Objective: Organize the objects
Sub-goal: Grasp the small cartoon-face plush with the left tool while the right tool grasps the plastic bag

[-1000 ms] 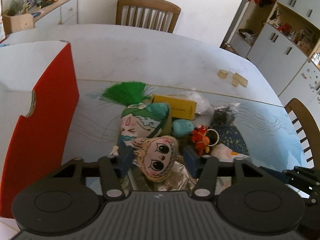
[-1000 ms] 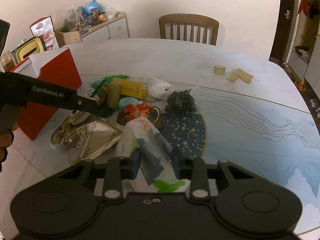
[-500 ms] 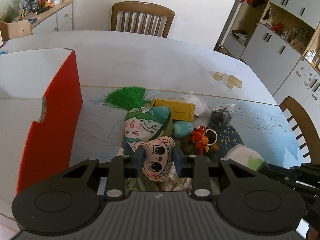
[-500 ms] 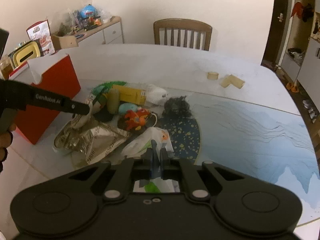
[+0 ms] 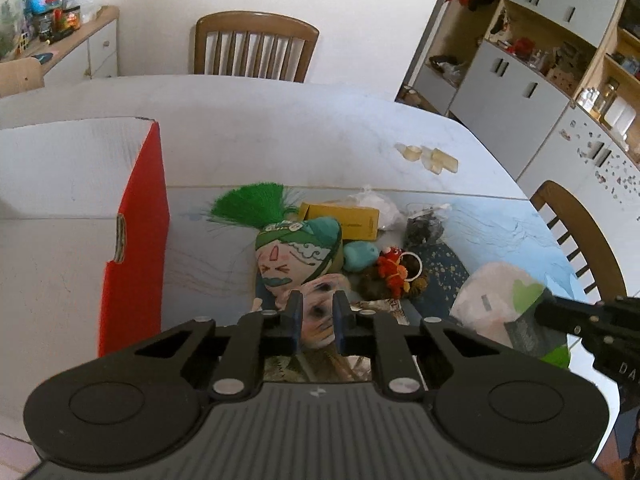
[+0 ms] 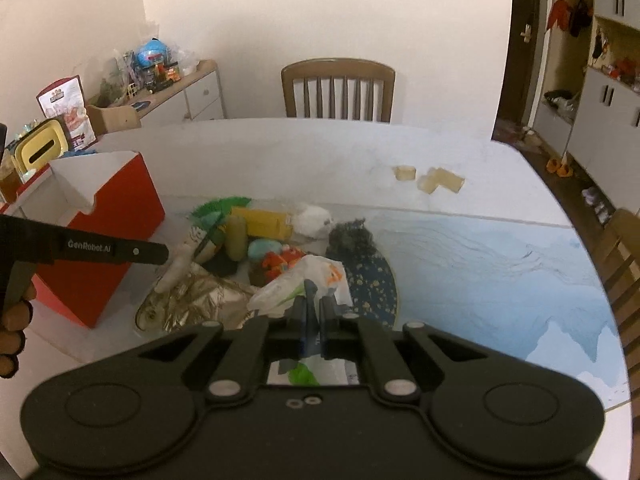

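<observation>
The left gripper (image 5: 317,314) is pinched on a small doll (image 5: 320,300), its jaws just closed on it, over the pile on the counter (image 5: 280,132). The red box (image 5: 136,240) lies to its left, nearer to this hand. The right gripper (image 6: 314,312) is clamped on a plastic bag (image 6: 304,280), further from the box.

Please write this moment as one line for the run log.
left gripper: shut on doll | right gripper: shut on bag | red box: open, left of pile

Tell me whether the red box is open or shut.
Open: the red box shows its white inside, with no lid over it.
</observation>
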